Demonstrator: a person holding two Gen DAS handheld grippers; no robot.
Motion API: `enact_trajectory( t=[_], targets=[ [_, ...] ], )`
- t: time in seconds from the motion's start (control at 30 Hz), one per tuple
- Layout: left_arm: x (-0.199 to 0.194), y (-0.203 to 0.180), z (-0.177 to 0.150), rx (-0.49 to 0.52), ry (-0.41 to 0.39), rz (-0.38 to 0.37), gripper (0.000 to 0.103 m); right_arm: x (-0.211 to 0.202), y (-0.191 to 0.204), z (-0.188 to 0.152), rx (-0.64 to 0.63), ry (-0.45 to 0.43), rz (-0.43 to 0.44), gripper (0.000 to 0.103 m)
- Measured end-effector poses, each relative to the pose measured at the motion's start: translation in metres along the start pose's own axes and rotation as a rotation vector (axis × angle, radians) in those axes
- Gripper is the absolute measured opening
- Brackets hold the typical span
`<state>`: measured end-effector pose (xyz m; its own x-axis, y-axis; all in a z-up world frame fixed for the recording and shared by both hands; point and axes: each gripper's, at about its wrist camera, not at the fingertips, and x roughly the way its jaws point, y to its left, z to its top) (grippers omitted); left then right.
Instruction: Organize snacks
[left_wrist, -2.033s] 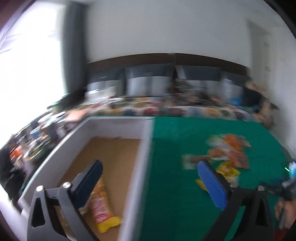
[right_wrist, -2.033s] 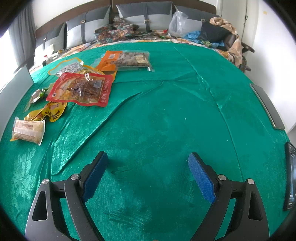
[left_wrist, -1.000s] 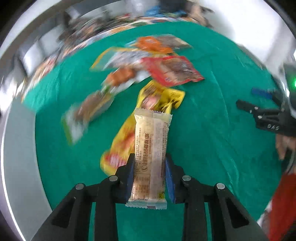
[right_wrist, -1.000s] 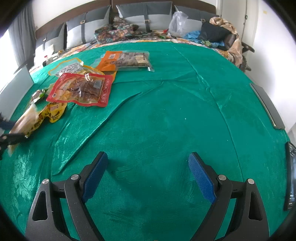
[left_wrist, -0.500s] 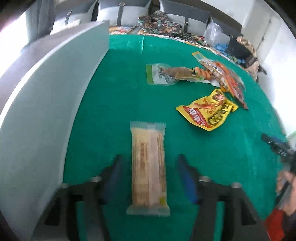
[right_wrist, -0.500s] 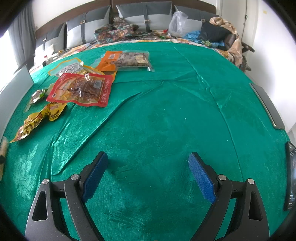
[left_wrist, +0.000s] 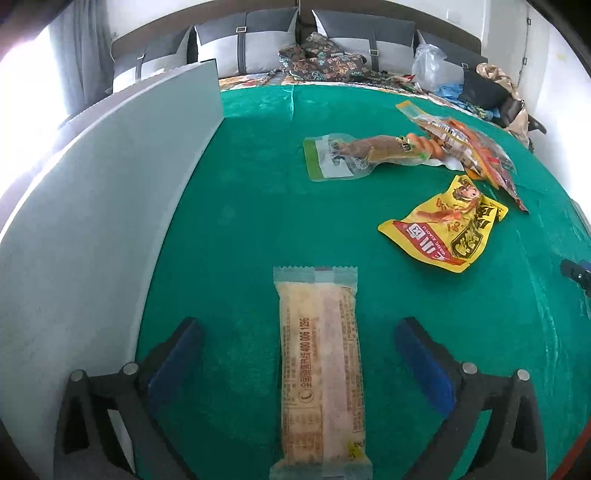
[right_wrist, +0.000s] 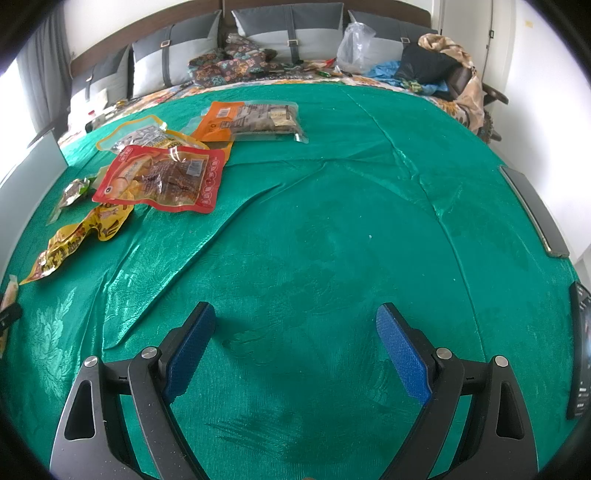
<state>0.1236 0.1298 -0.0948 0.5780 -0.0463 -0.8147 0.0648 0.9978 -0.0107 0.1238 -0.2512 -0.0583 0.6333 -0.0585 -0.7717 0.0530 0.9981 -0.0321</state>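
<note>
The long pale snack bar (left_wrist: 320, 373) is lying flat on the green tablecloth (left_wrist: 251, 221), lengthwise between the fingers of the left gripper (left_wrist: 298, 341). Its jaws have just been opening and are now standing at their widest, the blue pads (left_wrist: 175, 360) clear of the wrapper on both sides, so nothing is being gripped.

At nine o'clock from the bar, the grey wall of the box (left_wrist: 92, 206) is rising just beside the left finger. At two o'clock a yellow snack pouch (left_wrist: 447, 229) is resting on the cloth, and farther out toward one o'clock a clear green-edged packet (left_wrist: 343, 157) is lying against a heap of orange packets (left_wrist: 465, 147).

The right gripper (right_wrist: 295, 334) is hovering over bare cloth with its jaws spread wide and holding nothing. At ten o'clock from it a red pouch (right_wrist: 162, 179) is overlapping other packets, with an orange packet (right_wrist: 251, 120) beyond at eleven o'clock.
</note>
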Motion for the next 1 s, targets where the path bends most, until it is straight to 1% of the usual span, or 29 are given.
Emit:
enact_trajectory(
  t=[0.43,0.47,0.53,0.57,0.6,0.63,0.67,0.73,0.77,0.8,0.83,0.9,0.97,1.0],
  targets=[
    [0.000,0.000,0.000,0.000,-0.001,-0.001,0.103,0.000,0.000,0.001,0.001,0.003,-0.003,0.092],
    [-0.001,0.001,0.001,0.000,-0.001,-0.001,0.103,0.001,0.001,0.003,0.008,0.024,-0.010,0.092],
    [0.000,0.000,-0.001,0.000,-0.002,-0.001,0.103,0.002,0.008,0.012,0.047,0.100,-0.009,0.090],
    [0.000,0.000,0.000,0.000,-0.002,-0.001,0.103,-0.003,0.018,0.019,0.100,0.106,0.067,0.090],
    [0.000,0.000,0.000,0.000,-0.002,-0.001,0.103,-0.008,0.029,0.025,0.125,0.094,0.135,0.090],
    [-0.001,0.001,0.000,0.000,-0.002,-0.002,0.103,-0.013,0.050,0.033,0.119,0.086,0.195,0.090],
    [-0.001,0.001,0.001,0.000,-0.002,-0.002,0.103,-0.014,0.067,0.038,0.096,0.085,0.218,0.090],
    [0.000,0.000,-0.001,0.000,-0.002,-0.002,0.103,-0.012,0.125,0.060,-0.013,0.090,0.279,0.090],
    [0.000,0.000,0.000,0.000,-0.002,-0.002,0.103,-0.008,0.145,0.068,-0.051,0.097,0.293,0.090],
    [0.000,0.000,0.000,0.000,-0.002,-0.002,0.103,-0.001,0.174,0.078,-0.112,0.109,0.300,0.089],
    [-0.001,0.001,0.000,0.000,-0.002,-0.002,0.103,0.004,0.195,0.085,-0.161,0.111,0.292,0.088],
    [0.000,0.000,0.000,0.000,-0.002,-0.002,0.103,0.017,0.231,0.091,-0.272,0.102,0.244,0.088],
    [0.000,0.001,0.000,0.000,-0.002,-0.002,0.103,0.031,0.249,0.086,-0.365,0.112,0.223,0.088],
    [0.000,0.000,-0.001,0.000,-0.002,-0.002,0.103,0.036,0.251,0.081,-0.394,0.123,0.220,0.088]
  ],
)
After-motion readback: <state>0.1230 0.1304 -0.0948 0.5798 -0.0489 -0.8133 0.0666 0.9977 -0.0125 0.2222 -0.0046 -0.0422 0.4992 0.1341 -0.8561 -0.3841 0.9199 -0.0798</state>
